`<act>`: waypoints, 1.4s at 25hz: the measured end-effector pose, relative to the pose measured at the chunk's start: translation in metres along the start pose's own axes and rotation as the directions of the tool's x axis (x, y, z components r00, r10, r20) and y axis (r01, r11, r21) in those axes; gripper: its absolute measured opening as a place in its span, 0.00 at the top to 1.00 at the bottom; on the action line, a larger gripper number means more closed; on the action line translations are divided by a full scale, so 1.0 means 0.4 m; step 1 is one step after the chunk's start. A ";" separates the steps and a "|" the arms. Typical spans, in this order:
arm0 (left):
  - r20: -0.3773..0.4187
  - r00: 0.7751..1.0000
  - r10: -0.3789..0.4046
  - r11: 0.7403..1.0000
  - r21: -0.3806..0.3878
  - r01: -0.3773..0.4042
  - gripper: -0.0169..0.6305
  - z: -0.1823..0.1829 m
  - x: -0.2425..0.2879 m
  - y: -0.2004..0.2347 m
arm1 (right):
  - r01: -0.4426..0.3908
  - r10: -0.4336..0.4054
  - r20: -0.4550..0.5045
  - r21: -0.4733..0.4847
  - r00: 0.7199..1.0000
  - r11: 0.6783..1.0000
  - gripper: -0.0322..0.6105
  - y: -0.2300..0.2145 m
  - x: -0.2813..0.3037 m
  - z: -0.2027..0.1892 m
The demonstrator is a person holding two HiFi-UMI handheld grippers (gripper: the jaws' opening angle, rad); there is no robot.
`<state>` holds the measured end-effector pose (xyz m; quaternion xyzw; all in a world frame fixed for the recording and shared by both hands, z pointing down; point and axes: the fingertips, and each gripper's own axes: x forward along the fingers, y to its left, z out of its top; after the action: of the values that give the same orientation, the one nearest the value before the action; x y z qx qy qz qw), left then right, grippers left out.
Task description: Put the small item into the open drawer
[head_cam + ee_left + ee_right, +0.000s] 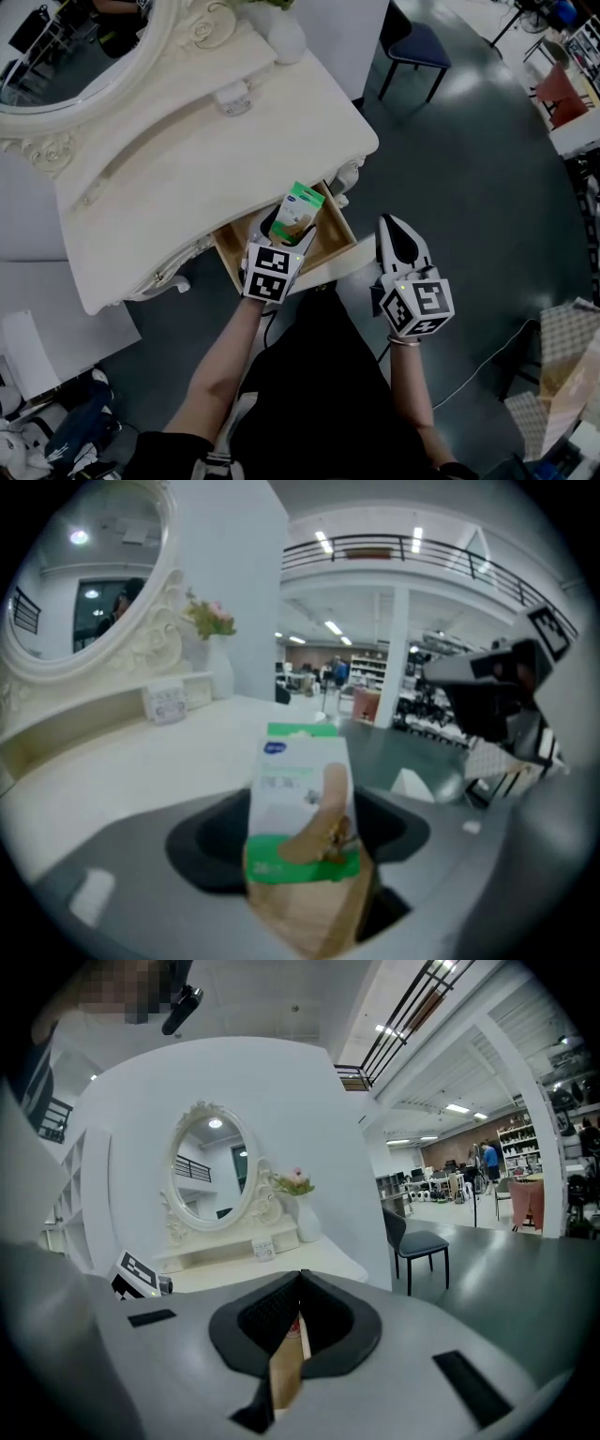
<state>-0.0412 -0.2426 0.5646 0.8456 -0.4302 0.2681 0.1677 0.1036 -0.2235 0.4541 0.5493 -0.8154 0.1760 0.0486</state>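
Two tools are at work just in front of the person. The left tool [278, 234] is clamped on the lower end of a green-and-white plaster box [300, 206], which stands up out of its jaws, tilted a little, right over the open drawer [330, 242]. The right tool [392, 234] hangs beside the drawer's front right corner with its jaws drawn together. Only a thin tan sliver shows in the slit, and I cannot tell what it is. The held end of the box is short, so I judge it could topple on release and lean on the drawer wall or rest across the front edge instead of lying flat. Its tall free end sits close to the counter [187, 159] edge beyond the left tool and could catch there. The right tool is near enough to nudge the drawer inward. Under the left tool the drawer shows bare wood and nothing else, though part of it is covered. Farther off on the counter stand a mirror [75, 47] and a white vase [286, 37].
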 end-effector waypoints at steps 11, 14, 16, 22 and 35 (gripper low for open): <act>-0.141 0.987 -0.081 0.996 0.015 0.084 0.43 -0.091 0.082 -0.012 | -0.002 0.002 -0.048 0.004 0.999 1.000 0.95 -0.004 0.032 -0.031; -0.186 0.977 -0.101 0.994 0.027 0.108 0.43 -0.117 0.105 -0.029 | 0.010 -0.009 -0.055 0.012 0.998 1.000 0.95 -0.011 0.033 -0.038; -0.212 0.972 -0.103 0.994 0.025 0.111 0.43 -0.137 0.120 -0.034 | 0.014 -0.014 -0.057 0.014 0.998 1.000 0.95 -0.015 0.031 -0.041; -0.286 0.953 -0.102 0.993 0.033 0.116 0.43 -0.188 0.151 -0.030 | 0.025 -0.023 -0.067 0.028 0.998 0.999 0.95 -0.020 0.026 -0.052; -0.457 0.885 -0.085 0.986 0.089 0.141 0.43 -0.298 0.195 -0.029 | 0.022 -0.018 -0.077 0.051 0.997 0.998 0.95 -0.035 0.023 -0.058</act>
<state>-0.0307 -0.2245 0.7062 0.7921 -0.3126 0.4724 0.2273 0.1100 -0.2285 0.4817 0.5513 -0.8026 0.2175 0.0673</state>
